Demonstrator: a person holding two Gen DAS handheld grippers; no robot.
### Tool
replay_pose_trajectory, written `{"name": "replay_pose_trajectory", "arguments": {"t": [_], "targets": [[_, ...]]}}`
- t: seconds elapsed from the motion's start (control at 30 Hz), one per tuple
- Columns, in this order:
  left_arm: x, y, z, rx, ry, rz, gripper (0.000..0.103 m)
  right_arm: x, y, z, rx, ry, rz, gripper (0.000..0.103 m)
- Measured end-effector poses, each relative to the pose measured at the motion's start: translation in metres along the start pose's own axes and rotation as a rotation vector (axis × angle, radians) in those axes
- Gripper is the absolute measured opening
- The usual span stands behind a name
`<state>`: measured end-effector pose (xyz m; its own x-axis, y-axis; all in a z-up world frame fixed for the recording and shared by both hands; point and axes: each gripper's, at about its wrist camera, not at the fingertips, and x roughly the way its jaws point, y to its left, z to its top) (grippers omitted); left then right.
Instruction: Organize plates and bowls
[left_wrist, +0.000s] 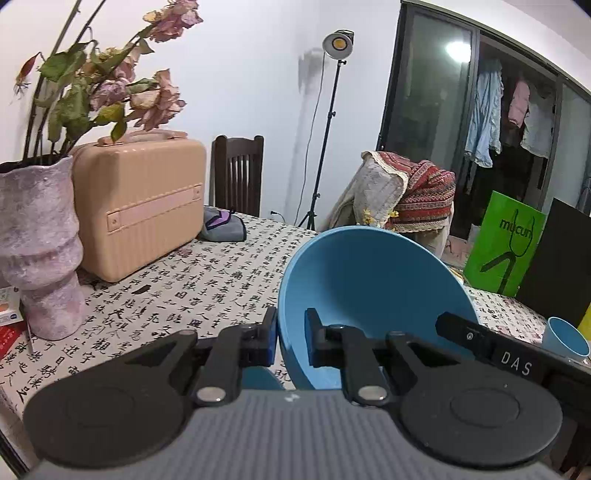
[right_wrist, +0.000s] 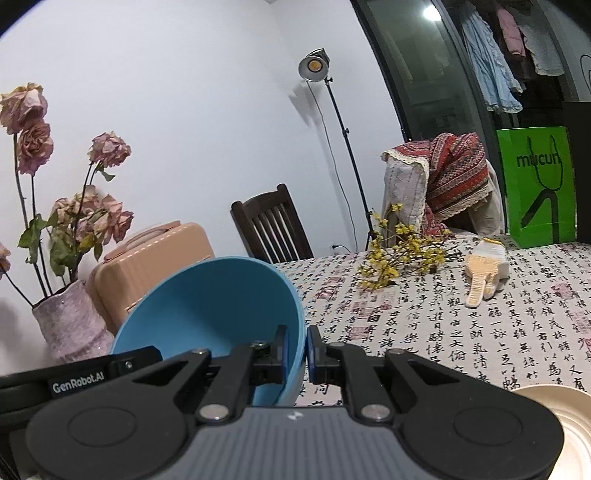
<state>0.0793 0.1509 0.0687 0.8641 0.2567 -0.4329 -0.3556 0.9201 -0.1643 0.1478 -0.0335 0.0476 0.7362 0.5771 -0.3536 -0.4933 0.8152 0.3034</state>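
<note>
One calligraphy-print tablecloth (right_wrist: 461, 325) beneath white wall (right_wrist: 184, 110).

The left gripper (left_wrist: 291, 338) and right gripper (right_wrist: 296, 354) look alike: black linkage arms turning on silver pivot screws, two round black discs at the base, a ribbed grey housing with a small white mark, and blue pads lining the jaws. White lettering reads "DAS" on one black bar and "GenRobot.AI" on the other.
</note>
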Motion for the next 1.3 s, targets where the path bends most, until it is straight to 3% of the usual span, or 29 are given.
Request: {"name": "replay_pose_trajectory", "arguments": {"t": [1.3], "targets": [[-0.020, 0.078, -0.007, -0.084, -0.010, 0.104, 0.015, 0.028, 0.082, -0.017, -0.098, 0.070, 0.107, 0.010]]}}
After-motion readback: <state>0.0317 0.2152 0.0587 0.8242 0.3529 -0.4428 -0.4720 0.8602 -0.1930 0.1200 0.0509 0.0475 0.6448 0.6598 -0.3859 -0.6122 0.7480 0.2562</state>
